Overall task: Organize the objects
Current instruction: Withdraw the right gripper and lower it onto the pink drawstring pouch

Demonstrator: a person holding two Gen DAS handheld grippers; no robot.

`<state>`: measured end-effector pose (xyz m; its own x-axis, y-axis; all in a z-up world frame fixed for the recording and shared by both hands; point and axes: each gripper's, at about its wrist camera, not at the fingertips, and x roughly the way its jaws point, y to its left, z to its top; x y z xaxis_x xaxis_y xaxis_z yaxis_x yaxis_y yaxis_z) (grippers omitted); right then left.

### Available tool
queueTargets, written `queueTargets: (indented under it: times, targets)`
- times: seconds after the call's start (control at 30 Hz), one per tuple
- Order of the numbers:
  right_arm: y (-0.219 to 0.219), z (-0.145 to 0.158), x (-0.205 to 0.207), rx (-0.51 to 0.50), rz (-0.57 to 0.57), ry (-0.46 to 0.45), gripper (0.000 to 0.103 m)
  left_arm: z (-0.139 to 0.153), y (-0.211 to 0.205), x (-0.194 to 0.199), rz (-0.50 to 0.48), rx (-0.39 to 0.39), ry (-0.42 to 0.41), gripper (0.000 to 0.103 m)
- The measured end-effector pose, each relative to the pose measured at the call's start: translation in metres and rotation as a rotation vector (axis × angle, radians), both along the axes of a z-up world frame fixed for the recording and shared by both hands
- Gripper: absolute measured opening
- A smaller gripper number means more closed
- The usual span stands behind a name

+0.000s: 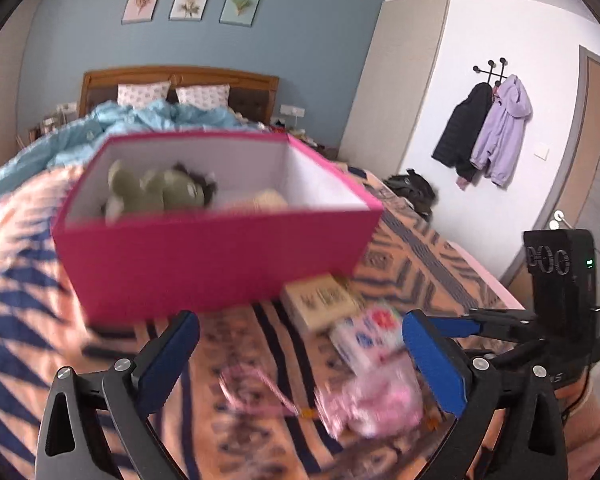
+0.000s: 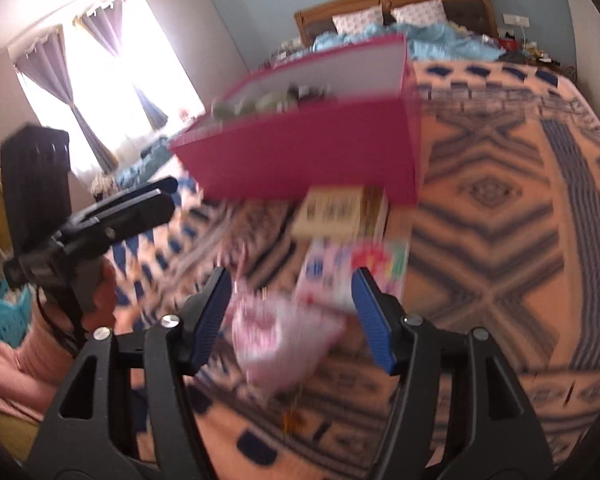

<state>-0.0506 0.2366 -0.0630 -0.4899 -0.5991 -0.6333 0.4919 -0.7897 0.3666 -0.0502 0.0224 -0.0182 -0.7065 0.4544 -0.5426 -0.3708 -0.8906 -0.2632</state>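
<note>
A pink open box (image 1: 216,256) stands on the patterned bed; a green plush toy (image 1: 152,192) and a pale object lie inside. In front of it lie a tan book (image 1: 320,300), a white colourful packet (image 1: 368,336) and a pink-white pouch (image 1: 372,404) with a pink cord (image 1: 256,392). My left gripper (image 1: 300,332) is open above the blanket, the pouch near its right finger. My right gripper (image 2: 292,292) is open, with the pouch (image 2: 284,340) between its fingers; the box (image 2: 308,152), book (image 2: 332,212) and packet (image 2: 356,272) lie beyond. Both views are motion-blurred.
The orange-and-navy blanket (image 1: 28,280) covers the bed, with a blue duvet (image 1: 148,120) and pillows by the wooden headboard. Coats (image 1: 488,128) hang on the right wall. A dark bag (image 1: 412,188) lies at the bed's right edge. A bright window with curtains (image 2: 100,80) is left.
</note>
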Motion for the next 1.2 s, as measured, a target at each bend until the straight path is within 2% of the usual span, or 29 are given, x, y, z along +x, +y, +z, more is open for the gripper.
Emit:
queueTargets:
  times: [0.13, 0.23, 0.3, 0.37, 0.47, 0.53, 0.7, 0.8, 0.93, 1.03, 1.13, 1.2]
  targets:
    - [-0.005, -0.017, 0.008, 0.016, 0.031, -0.048, 0.064, -0.018, 0.006, 0.017, -0.051, -0.013, -0.061, 0.103]
    - [-0.005, -0.022, 0.002, 0.015, 0.007, -0.065, 0.063, -0.028, 0.014, 0.027, -0.076, -0.036, -0.089, 0.103]
    - [-0.005, -0.026, -0.003, 0.014, -0.01, -0.08, 0.058, -0.035, 0.018, 0.03, -0.083, -0.061, -0.122, 0.103]
    - [-0.006, -0.032, -0.007, 0.025, -0.024, -0.1, 0.048, -0.04, 0.019, 0.034, -0.098, -0.055, -0.145, 0.103]
    - [-0.004, -0.036, -0.004, 0.021, -0.031, -0.115, 0.037, -0.048, 0.019, 0.038, -0.109, -0.048, -0.18, 0.103]
    - [-0.002, -0.036, 0.0, 0.001, -0.031, -0.126, 0.036, -0.051, 0.019, 0.042, -0.112, -0.049, -0.187, 0.102]
    - [-0.002, -0.039, 0.013, -0.054, -0.023, -0.196, 0.035, -0.057, 0.013, 0.044, -0.079, -0.056, -0.218, 0.09]
    - [-0.007, -0.042, 0.022, -0.08, 0.004, -0.237, 0.035, -0.059, 0.009, 0.041, -0.049, -0.083, -0.229, 0.08]
    - [-0.021, -0.042, 0.033, -0.106, 0.071, -0.27, 0.035, -0.059, -0.005, 0.038, 0.001, -0.081, -0.232, 0.076]
    - [-0.035, -0.037, 0.039, -0.131, 0.173, -0.296, 0.035, -0.056, -0.017, 0.035, 0.044, -0.076, -0.236, 0.074]
    - [-0.041, -0.021, 0.046, -0.043, 0.215, -0.195, 0.036, -0.052, -0.025, 0.035, 0.036, -0.044, -0.233, 0.074]
    - [-0.035, -0.01, 0.045, -0.056, 0.215, -0.153, 0.041, -0.049, -0.027, 0.036, 0.018, -0.026, -0.23, 0.074]
